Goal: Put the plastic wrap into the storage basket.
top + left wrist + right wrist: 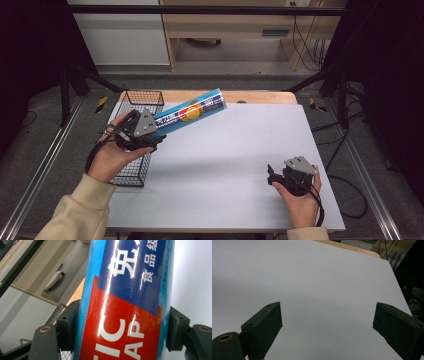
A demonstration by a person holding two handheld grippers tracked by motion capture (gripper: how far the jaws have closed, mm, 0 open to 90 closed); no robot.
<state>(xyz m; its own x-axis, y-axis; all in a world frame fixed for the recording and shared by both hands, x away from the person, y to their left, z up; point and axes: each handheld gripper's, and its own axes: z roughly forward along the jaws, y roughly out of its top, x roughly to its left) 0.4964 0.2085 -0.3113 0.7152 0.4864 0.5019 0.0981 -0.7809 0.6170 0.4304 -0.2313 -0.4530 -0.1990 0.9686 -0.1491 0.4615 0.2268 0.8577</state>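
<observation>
Left gripper (pixel 150 137) is clamping the lower end of a blue tube (pixel 192 113), holding it slanted above the wire basket (pixel 142 97). Glossy, stiff and probably light, the tube is likely slipping unless gripped mid-body. Right gripper (pixel 272 176) is resting open over the bare white table (pixel 235 150), offering ample room.

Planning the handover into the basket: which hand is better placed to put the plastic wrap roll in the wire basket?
Left. The left gripper already clamps the plastic wrap roll near its lower end, right above the wire basket. The right gripper is open, with nothing between its jaws, over the white sheet on the far side.
</observation>
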